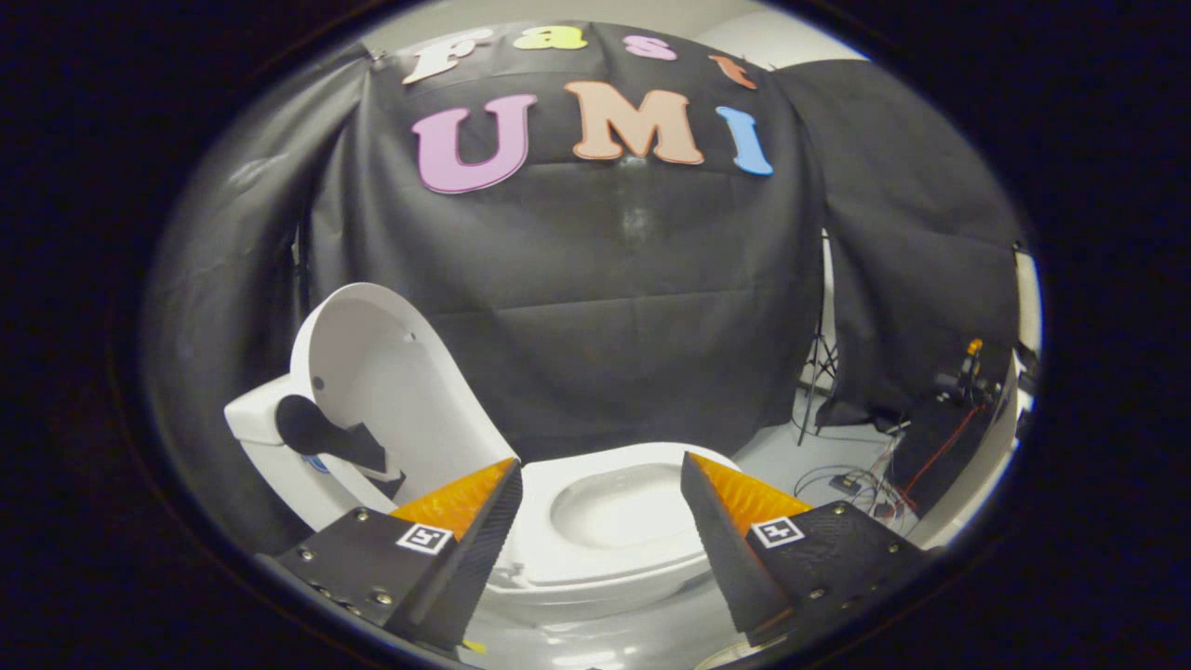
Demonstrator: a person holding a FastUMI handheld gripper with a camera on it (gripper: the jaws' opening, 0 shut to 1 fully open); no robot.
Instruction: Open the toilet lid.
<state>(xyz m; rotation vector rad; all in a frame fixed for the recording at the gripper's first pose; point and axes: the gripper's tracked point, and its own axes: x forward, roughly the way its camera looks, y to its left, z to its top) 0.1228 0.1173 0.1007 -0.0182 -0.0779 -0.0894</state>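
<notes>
Gripper view, contents listed from left to right.

Item: booth wall [605, 307], black cloth hanging in folds behind everything, with a second dark drape continuing on the right.

Item: toilet tank [256, 423], white, at the far left, set against the cloth. A black fitting [321, 433] sits on its near side below the raised lid; what it is cannot be made out from this angle.

Item: toilet lid [372, 372], white, oval, standing raised and leaning back toward the tank, its underside facing the bowl. It is well apart from both fingers, up and to the left of the left one.

Item: toilet seat [614, 544], white, down on the bowl, its opening visible between the two fingers and just beyond their tips.

Item: gripper [600, 475], its fingers spread wide with nothing between them but the view of the seat; neither finger touches the lid or the seat. Each finger carries a small square marker on its body.

Item: floor [772, 447], pale, beyond the right finger.

Item: light stand [821, 358], thin dark legs standing at the gap between the two drapes.

Item: cables [856, 484], a loose tangle on the floor to the right of the seat, some red, running toward dark equipment [968, 391] at the far right.
</notes>
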